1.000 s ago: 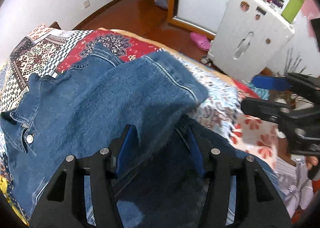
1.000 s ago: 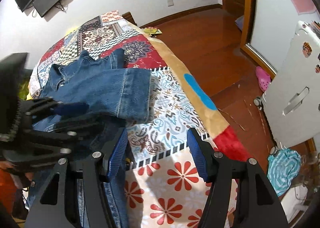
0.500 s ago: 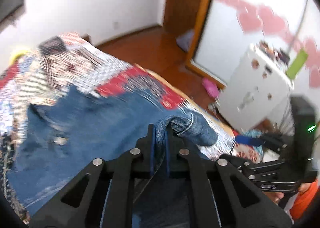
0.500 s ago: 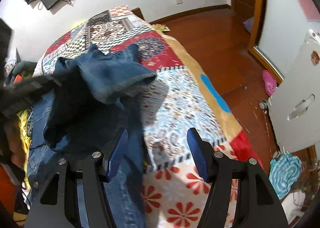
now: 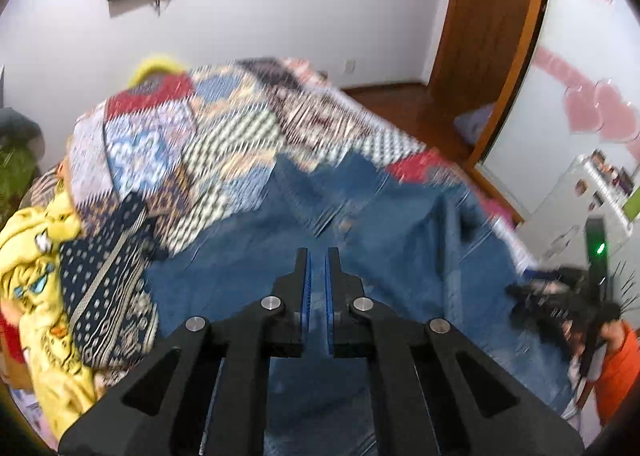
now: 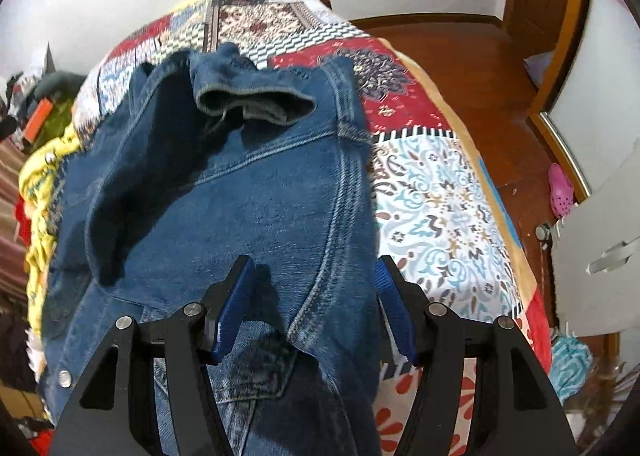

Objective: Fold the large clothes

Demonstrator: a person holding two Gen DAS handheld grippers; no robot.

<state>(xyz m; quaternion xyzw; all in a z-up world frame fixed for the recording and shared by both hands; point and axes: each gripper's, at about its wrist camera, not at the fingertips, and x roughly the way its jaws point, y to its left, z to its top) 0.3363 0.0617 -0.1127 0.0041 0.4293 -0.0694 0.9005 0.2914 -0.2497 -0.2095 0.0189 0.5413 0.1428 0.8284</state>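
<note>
Jacket (image 6: 240, 195) covers the near-left part of the quilt (image 6: 432, 191); its cuff (image 6: 252, 95) stands up as a hump at the far end. Bare quilt lies to the right of the jacket, flat, nothing on it out to the bed edge. Far quilt beyond the cuff also bare up to the wall. Left edge crowded: yellow cloth (image 5: 44, 256) heaped against the jacket side. Right of the bed, wood floor (image 6: 480, 67) is bare except for a pink shoe (image 6: 560, 191) and a white cabinet (image 6: 600, 256) close to the bed corner. Right gripper (image 6: 316, 308) stands spread over the jacket hem.
</note>
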